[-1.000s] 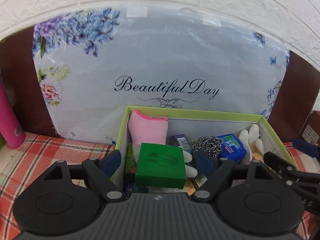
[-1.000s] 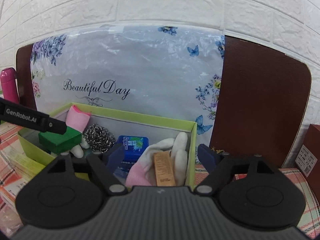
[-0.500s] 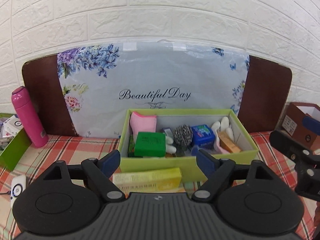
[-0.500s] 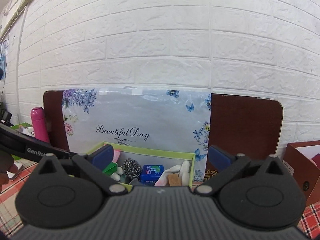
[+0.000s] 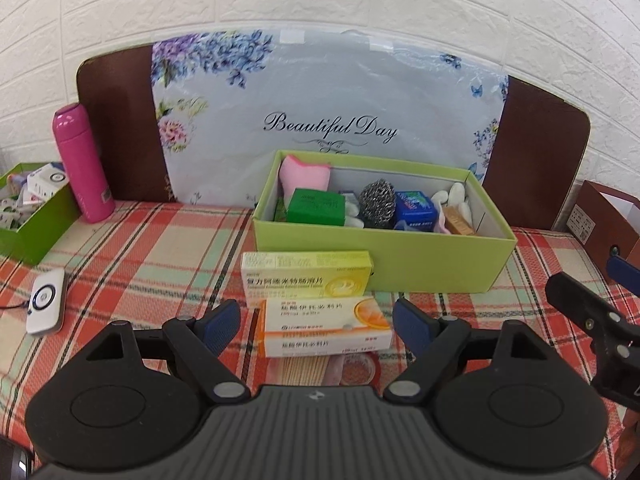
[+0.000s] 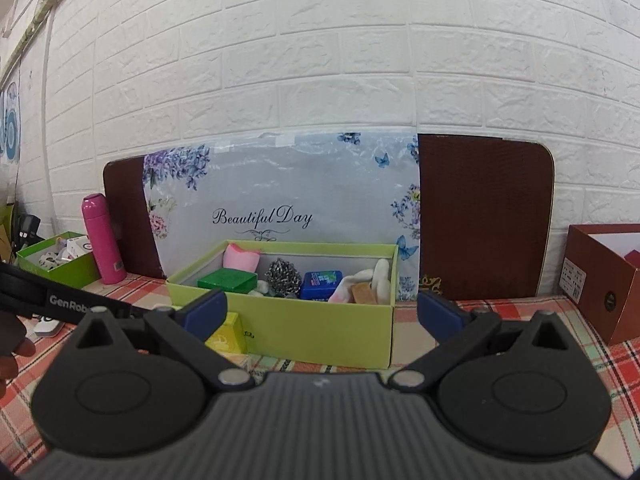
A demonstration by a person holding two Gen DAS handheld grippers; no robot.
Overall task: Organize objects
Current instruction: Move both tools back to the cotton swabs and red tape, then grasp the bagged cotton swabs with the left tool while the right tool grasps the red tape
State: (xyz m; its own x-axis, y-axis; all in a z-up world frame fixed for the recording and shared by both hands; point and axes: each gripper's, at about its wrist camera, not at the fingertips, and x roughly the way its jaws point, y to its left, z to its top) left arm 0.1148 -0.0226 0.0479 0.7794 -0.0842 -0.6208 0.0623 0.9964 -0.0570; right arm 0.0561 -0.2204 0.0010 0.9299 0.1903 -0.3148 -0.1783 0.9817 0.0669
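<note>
Two medicine boxes sit before your wide-open, empty left gripper [image 5: 316,326]: orange box [image 5: 326,326] dead at 12 o'clock between the pads, long axis 9-to-3, green bin [image 5: 384,264] beyond.

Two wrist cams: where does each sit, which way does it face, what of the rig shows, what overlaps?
Left wrist: on the left gripper, low over the checked cloth, facing the green box and wall; orange-white medicine box lies between its open fingers; right gripper at right edge.
Right wrist: on the right gripper, open, further right, facing the same box; left gripper's arm crosses at left.
Shared: green box, pink bottle, floral board.
</note>
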